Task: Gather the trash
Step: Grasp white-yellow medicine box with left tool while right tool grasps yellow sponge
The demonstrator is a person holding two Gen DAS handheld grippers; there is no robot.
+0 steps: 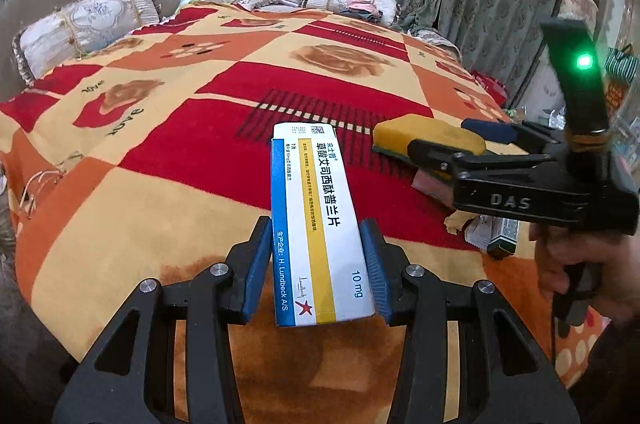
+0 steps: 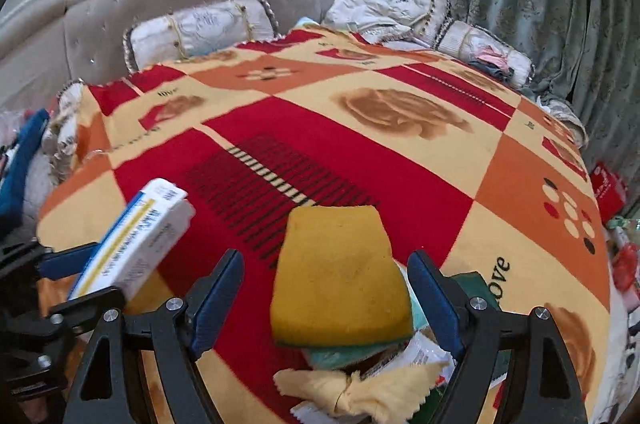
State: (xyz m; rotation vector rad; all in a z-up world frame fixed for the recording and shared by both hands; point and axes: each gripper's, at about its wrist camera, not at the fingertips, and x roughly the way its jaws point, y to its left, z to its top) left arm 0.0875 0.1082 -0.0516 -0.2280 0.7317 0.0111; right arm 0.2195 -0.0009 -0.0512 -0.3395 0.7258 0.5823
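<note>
Between the blue pads of the left hand-held gripper (image 1: 318, 274) sits a white, blue and yellow cardboard medicine box (image 1: 320, 224), clamped on both long sides and raised over the red, orange and cream patterned bed blanket (image 1: 160, 143). Ahead of the right hand-held gripper (image 2: 326, 308), jaws spread wide, a yellow rectangular sponge with green backing (image 2: 340, 280) lies between the pads, touching neither, atop a pile of crumpled wrappers (image 2: 404, 356) and a knotted yellow cloth (image 2: 352, 390)
</note>
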